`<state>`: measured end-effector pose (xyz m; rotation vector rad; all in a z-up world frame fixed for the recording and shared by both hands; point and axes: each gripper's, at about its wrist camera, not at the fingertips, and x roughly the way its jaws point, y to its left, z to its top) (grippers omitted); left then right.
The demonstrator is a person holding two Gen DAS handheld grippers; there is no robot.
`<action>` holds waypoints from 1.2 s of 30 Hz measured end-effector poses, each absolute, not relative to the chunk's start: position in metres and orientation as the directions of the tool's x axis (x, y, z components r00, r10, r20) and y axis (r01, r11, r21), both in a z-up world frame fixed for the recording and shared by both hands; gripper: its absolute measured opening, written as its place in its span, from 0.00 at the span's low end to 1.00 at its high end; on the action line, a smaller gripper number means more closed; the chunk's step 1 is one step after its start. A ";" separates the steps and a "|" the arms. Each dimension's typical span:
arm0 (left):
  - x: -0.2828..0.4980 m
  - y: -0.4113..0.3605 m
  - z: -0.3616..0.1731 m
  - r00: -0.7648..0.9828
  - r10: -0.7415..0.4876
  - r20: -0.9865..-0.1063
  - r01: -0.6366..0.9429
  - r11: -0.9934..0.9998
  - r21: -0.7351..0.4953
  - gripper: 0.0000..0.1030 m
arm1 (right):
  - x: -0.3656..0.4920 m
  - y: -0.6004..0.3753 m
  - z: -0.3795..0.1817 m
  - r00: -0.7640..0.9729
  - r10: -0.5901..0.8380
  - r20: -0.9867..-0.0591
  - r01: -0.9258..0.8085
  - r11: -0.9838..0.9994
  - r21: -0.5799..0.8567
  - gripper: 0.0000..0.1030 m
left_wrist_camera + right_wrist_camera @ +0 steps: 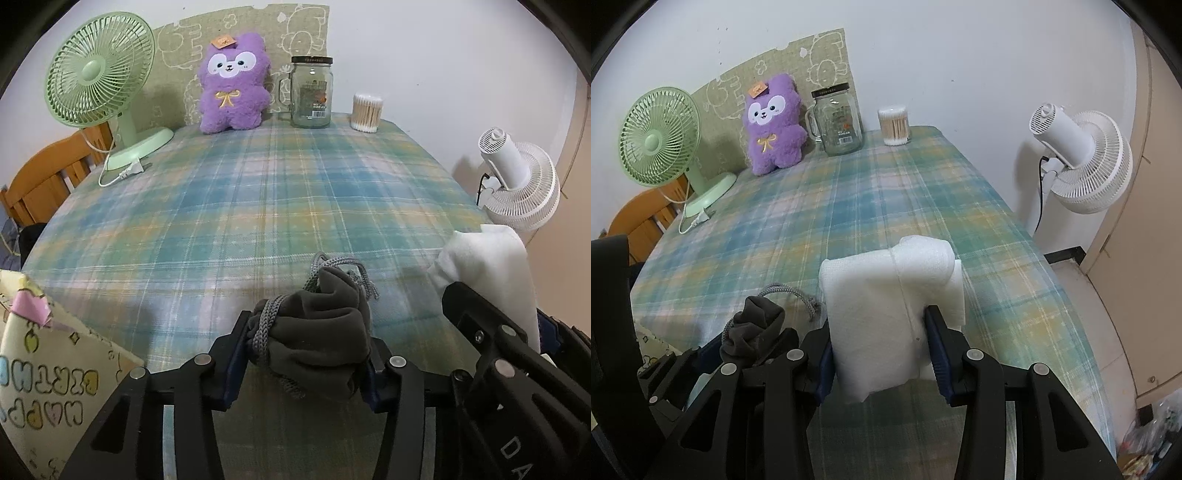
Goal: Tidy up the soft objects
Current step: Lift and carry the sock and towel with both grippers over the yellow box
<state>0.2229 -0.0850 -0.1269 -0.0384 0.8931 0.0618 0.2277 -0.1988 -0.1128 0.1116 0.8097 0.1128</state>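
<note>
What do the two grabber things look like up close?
Both are black plastic. The left gripper has flat linkage bars joined by round silver pins, and dark blue pads line the inside of its fingers. The right gripper is built the same way, with blue-padded fingers and silver pins. White letters are printed on its side, only partly readable. No hands or sleeves show.

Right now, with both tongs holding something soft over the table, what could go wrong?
The grey drawstring pouch is bunched in the left tongs, its cord hanging loose, so it might snag or slip. The folded white cloth in the right tongs sticks out far and could unfold or sag. The tongs sit close together and might bump.
</note>
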 end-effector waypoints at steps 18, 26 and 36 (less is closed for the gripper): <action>0.180 -0.102 -0.106 0.657 0.020 -0.754 -0.016 1.000 0.013 0.48 | 0.183 -0.211 -0.098 0.713 0.139 -0.688 -0.049 0.988 0.148 0.46; 0.157 -0.109 -0.093 0.679 0.010 -0.734 0.003 1.000 0.016 0.47 | 0.157 -0.215 -0.086 0.736 0.134 -0.664 -0.049 0.988 0.145 0.46; 0.128 -0.112 -0.073 0.713 -0.008 -0.701 0.033 0.999 0.023 0.47 | 0.127 -0.219 -0.068 0.760 0.125 -0.637 -0.039 0.988 0.147 0.46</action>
